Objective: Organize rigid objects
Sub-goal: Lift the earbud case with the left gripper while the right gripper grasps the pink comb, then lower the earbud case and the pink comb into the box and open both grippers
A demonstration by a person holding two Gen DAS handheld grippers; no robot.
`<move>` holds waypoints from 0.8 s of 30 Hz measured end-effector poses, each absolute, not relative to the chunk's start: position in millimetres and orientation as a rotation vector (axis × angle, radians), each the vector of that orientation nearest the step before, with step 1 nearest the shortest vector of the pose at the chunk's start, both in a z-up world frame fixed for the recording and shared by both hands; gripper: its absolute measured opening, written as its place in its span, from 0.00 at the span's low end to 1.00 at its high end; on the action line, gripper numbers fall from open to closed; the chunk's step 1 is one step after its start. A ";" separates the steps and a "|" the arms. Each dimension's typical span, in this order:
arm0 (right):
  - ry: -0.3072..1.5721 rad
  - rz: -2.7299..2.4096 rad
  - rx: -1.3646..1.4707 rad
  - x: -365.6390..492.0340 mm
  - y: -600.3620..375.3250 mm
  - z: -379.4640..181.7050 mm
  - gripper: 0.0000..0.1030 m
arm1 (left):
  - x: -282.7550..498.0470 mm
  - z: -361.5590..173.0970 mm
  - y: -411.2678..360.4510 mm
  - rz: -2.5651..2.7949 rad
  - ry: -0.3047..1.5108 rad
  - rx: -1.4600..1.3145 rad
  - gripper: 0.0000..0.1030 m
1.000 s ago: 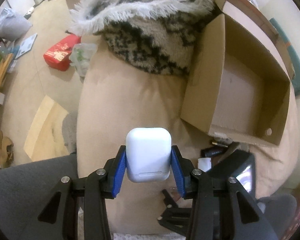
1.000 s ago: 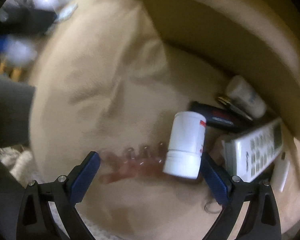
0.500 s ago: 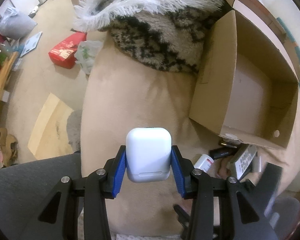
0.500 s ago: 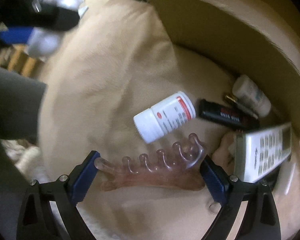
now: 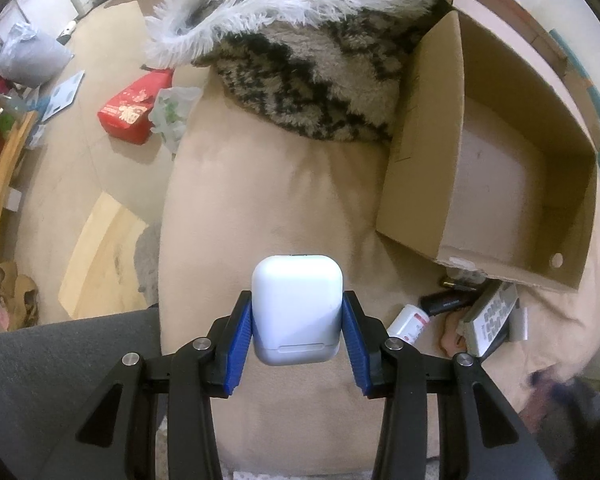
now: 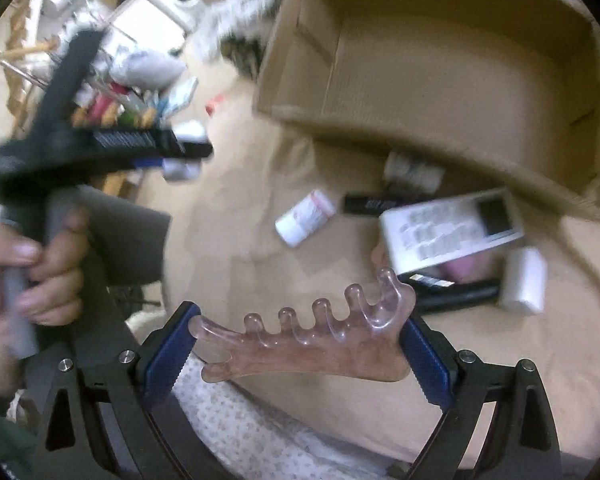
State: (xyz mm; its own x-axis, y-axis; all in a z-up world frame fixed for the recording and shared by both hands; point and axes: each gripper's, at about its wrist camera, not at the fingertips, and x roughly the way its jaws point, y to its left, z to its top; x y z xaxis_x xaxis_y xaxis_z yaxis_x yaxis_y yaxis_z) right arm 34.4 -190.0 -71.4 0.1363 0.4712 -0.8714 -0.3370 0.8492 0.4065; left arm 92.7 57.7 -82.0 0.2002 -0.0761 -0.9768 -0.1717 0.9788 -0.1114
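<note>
Our left gripper (image 5: pixel 297 338) clamps its jaws on the white rounded plastic case (image 5: pixel 297 309) above the beige blanket (image 5: pixel 268 200); our right gripper (image 6: pixel 298 354) clamps the translucent pink toothed comb (image 6: pixel 312 340), near the open cardboard box (image 6: pixel 440 80).

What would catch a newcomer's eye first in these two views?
The white earbud case, clamped upright in the left claw over the beige cushion. Next the translucent pink comb-like massager, spanning the right claw. Behind both, the open cardboard box looks empty, with small items along its near edge.
</note>
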 end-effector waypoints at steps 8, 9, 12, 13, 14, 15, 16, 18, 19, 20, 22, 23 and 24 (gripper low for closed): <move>0.946 0.559 0.156 48.9 -225.8 1.8 0.99 | 91.8 -75.0 43.8 0.059 1.316 -0.164 0.38; 0.939 0.553 0.159 53.2 -228.0 1.6 0.99 | 92.0 -72.3 41.4 0.056 1.308 -0.152 0.38; 0.927 0.550 0.161 65.9 -232.8 0.7 0.99 | 97.0 -62.0 30.7 0.036 1.284 -0.129 0.38; 0.924 0.547 0.159 64.7 -234.9 4.5 0.99 | 99.7 -57.6 26.1 0.025 1.276 -0.121 0.38; 0.922 0.545 0.160 67.0 -237.5 8.0 0.99 | 102.9 -52.6 19.7 0.011 1.264 -0.105 0.38; 0.920 0.544 0.162 72.3 -239.4 7.8 0.99 | 105.9 -48.4 14.2 0.002 1.253 -0.091 0.38; 0.918 0.539 0.164 74.6 -242.9 8.2 0.99 | 109.5 -43.9 8.2 -0.008 1.239 -0.077 0.38; 0.915 0.529 0.176 86.0 -237.8 3.7 0.99 | 119.5 -36.4 -4.9 -0.026 1.217 -0.049 0.38; 0.914 0.522 0.185 92.0 -239.6 2.0 0.99 | 125.2 -34.0 -11.3 -0.036 1.208 -0.043 0.38; 0.915 0.510 0.191 98.5 -241.7 0.2 0.99 | 132.5 -31.4 -18.8 -0.053 1.196 -0.048 0.38; 0.915 0.482 0.200 111.8 -245.6 -5.4 0.99 | 142.4 -30.0 -29.4 -0.082 1.187 -0.059 0.38; 0.914 0.464 0.205 116.7 -246.3 -9.7 0.99 | 148.4 -30.6 -37.6 -0.101 1.187 -0.056 0.38; 0.914 0.446 0.212 123.4 -249.2 -12.9 0.99 | 153.5 -31.7 -46.8 -0.121 1.185 -0.041 0.38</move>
